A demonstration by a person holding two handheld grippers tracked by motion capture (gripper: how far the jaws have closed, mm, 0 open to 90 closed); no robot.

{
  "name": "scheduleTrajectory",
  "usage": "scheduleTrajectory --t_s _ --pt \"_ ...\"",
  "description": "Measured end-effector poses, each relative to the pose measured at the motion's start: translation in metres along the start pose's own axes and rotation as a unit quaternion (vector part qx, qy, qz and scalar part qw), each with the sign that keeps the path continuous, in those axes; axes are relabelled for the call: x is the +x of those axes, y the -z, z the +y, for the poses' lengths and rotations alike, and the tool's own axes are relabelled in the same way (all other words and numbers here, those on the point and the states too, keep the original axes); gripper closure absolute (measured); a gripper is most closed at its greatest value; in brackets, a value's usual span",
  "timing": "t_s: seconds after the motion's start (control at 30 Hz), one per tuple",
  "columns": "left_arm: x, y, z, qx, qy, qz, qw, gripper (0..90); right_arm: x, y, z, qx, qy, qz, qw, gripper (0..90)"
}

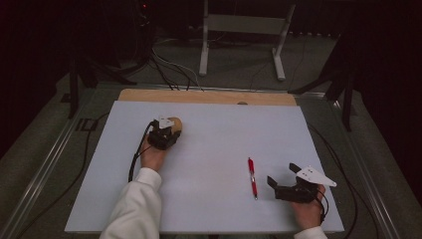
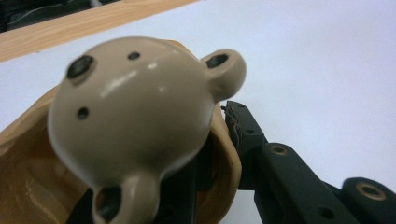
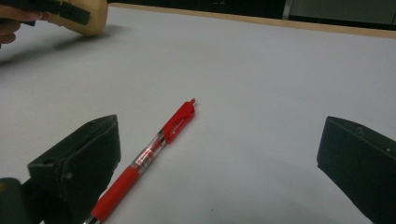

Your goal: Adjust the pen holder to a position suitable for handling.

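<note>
Left gripper (image 1: 168, 130) sits at the left-middle of the white desk (image 1: 214, 134), jaws pinching a tan bear-shaped holder (image 1: 175, 124). In the left gripper view the bear holder's (image 2: 130, 116) rounded head with two small ears bulges right in front of the camera, the darker tan body wrapping around behind it. One black jaw presses against the holder's right side; the other jaw is hidden under the head. Holder appears lifted a bit off the desk, hard to be sure.

Right gripper (image 1: 286, 180) rests near the desk's front right, jaws spread wide, nothing between the pads. Red pen (image 1: 253, 178) lies flat on the desk just left of that gripper, apart from it. In the right gripper view the pen (image 3: 149, 156) runs diagonally beside the left-hand jaw, clip end pointing away, not touching.

No readable brand, label or writing on the holder, pen or grippers.
</note>
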State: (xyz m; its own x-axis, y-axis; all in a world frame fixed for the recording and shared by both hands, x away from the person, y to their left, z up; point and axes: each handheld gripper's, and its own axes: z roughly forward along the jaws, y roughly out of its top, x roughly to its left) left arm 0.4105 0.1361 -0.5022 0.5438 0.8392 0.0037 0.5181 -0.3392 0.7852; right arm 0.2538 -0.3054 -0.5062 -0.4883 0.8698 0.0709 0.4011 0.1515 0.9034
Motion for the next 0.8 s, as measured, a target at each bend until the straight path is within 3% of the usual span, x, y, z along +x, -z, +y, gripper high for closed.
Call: scheduleTrajectory --t_s 0.43,0.8 --pt "-0.028 0.016 -0.01 0.013 -0.041 -0.045 0.9981 82.2 0.001 -0.001 0.0 0.003 0.001 0.002 1.0 0.1" --pt "-0.06 0.028 -0.018 0.032 -0.089 -0.073 0.9929 81.7 0.002 -0.001 0.0 0.003 0.001 0.004 1.0 0.1"
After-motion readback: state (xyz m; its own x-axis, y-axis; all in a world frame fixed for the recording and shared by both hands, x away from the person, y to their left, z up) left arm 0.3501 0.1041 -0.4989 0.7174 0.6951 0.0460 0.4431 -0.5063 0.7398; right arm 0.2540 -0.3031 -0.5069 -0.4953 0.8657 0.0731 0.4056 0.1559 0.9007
